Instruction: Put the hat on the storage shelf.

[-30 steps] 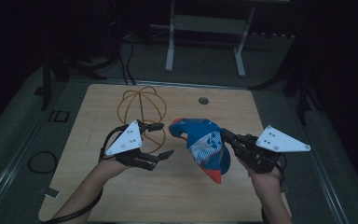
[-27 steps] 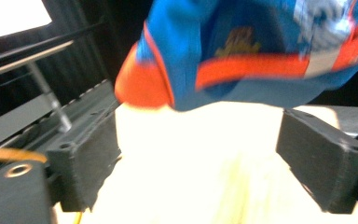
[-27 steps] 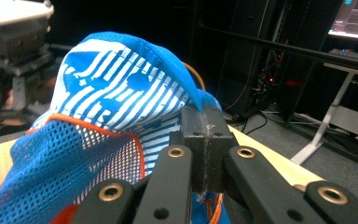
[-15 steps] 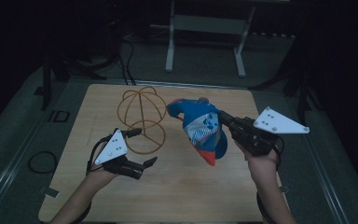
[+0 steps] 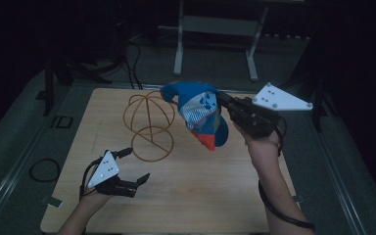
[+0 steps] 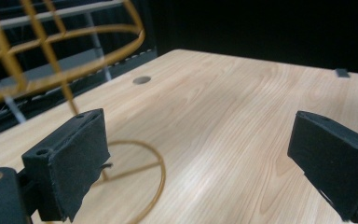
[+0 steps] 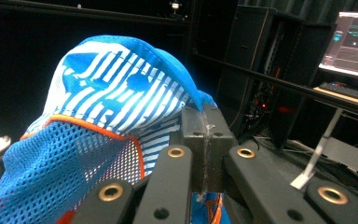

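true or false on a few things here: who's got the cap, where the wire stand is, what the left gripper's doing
1. The right gripper is shut on the blue cap. True.
2. The cap lies flat on the table. False: it hangs in the air, above the wood.
3. The left gripper has its jaws open with nothing between them. True.
4. The gold wire stand is in the left gripper's grip. False: it stands free on the table, apart from those jaws.
5. The cap already sits on the wire stand. False: it is beside the stand, held by the right gripper.
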### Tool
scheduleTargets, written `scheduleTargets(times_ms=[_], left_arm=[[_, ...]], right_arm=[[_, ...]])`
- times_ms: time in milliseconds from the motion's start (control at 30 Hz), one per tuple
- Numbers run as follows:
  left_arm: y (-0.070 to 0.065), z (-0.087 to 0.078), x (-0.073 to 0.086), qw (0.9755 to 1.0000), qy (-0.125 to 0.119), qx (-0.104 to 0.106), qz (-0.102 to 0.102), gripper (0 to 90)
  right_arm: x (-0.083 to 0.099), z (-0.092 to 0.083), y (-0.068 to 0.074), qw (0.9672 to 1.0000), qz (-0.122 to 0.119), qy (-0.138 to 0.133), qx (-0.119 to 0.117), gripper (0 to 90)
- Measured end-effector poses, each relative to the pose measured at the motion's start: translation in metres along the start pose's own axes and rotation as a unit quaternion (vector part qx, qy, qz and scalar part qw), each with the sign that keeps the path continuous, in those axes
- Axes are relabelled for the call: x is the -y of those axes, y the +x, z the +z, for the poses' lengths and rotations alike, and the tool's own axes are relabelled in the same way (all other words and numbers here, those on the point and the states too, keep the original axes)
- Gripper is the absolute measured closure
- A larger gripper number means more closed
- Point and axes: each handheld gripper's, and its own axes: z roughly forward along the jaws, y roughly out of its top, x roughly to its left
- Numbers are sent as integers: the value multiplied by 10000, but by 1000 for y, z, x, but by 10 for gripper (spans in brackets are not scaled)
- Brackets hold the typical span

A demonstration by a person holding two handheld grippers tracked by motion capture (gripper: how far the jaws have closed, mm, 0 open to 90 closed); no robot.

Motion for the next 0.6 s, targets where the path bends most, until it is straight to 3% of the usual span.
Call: scheduleTargets(times_ms=[433, 600], left_arm=[[1, -18, 53, 9976, 227, -375, -535, 54], [0, -21, 67, 9961, 331, -522, -632, 54]], right_arm=[[-26, 54, -4, 9999, 19, 113, -45, 900], [-31, 78, 2, 9995, 147, 154, -218, 900]])
